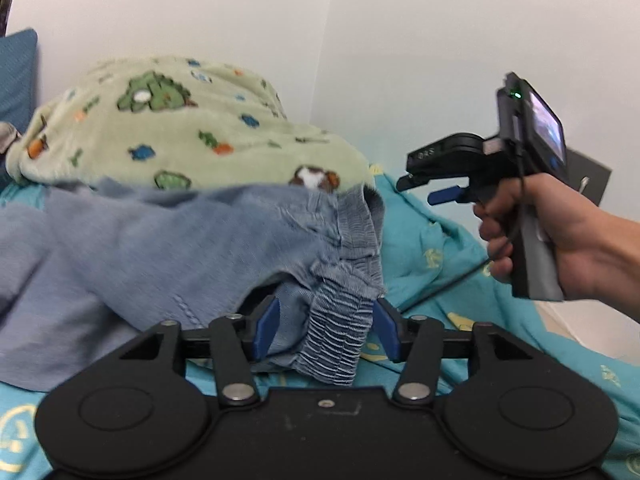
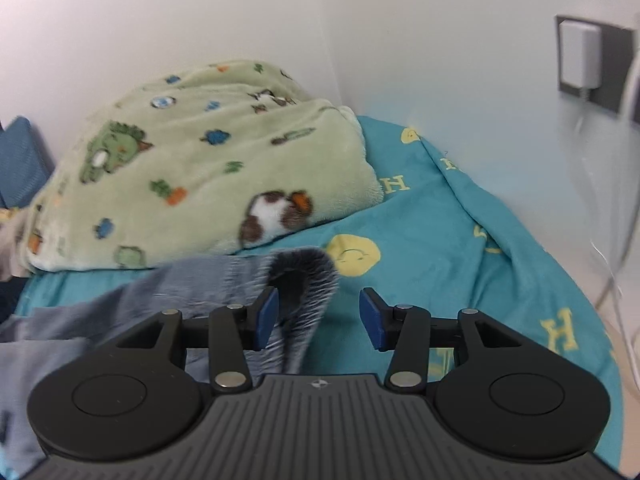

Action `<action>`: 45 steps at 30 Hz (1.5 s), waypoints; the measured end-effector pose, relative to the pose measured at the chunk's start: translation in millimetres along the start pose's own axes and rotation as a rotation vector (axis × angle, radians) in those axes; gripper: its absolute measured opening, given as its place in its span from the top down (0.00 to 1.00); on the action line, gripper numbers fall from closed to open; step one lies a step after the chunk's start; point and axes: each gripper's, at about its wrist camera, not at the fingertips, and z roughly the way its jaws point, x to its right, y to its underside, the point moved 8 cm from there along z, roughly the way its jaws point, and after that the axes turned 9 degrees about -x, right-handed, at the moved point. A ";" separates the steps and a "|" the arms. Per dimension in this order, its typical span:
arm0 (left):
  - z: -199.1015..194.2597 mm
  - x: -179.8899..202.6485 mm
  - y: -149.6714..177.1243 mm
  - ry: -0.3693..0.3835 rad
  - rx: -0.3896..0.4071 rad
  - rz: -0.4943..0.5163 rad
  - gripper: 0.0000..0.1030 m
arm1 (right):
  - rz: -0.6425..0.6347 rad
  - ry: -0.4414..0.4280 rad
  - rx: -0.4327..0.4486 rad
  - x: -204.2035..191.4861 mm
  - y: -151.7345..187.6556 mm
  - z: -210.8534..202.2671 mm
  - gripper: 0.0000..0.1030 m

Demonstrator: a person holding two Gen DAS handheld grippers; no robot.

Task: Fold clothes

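Note:
A blue denim-look garment (image 1: pixel 140 248) lies crumpled on the bed, its ribbed elastic waistband (image 1: pixel 340 344) turned toward me. My left gripper (image 1: pixel 326 330) is open, and the waistband sits loosely between its blue pads (image 1: pixel 266 332). In the right wrist view the same garment (image 2: pixel 192 280) lies at the lower left. A loop of the waistband (image 2: pixel 316 276) stands up between the fingers of my open right gripper (image 2: pixel 318 318), closer to the left pad (image 2: pixel 267 318). From the left wrist view, a hand holds the right gripper (image 1: pixel 424 188) above the bed, to the right of the garment.
A rolled green fleece blanket (image 1: pixel 168 120) (image 2: pixel 192 168) with dinosaur print lies behind the garment against the white wall. Under everything is a teal bedsheet (image 1: pixel 424 248) (image 2: pixel 440 232) with yellow smileys. A blue pillow (image 1: pixel 16 76) is at the far left. A wall socket with a white charger (image 2: pixel 580 56) and cable is at right.

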 end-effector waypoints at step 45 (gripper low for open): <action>-97.1 -215.1 34.9 -0.191 0.016 -0.135 0.48 | 0.326 -0.113 -0.105 -102.9 139.5 -19.1 0.63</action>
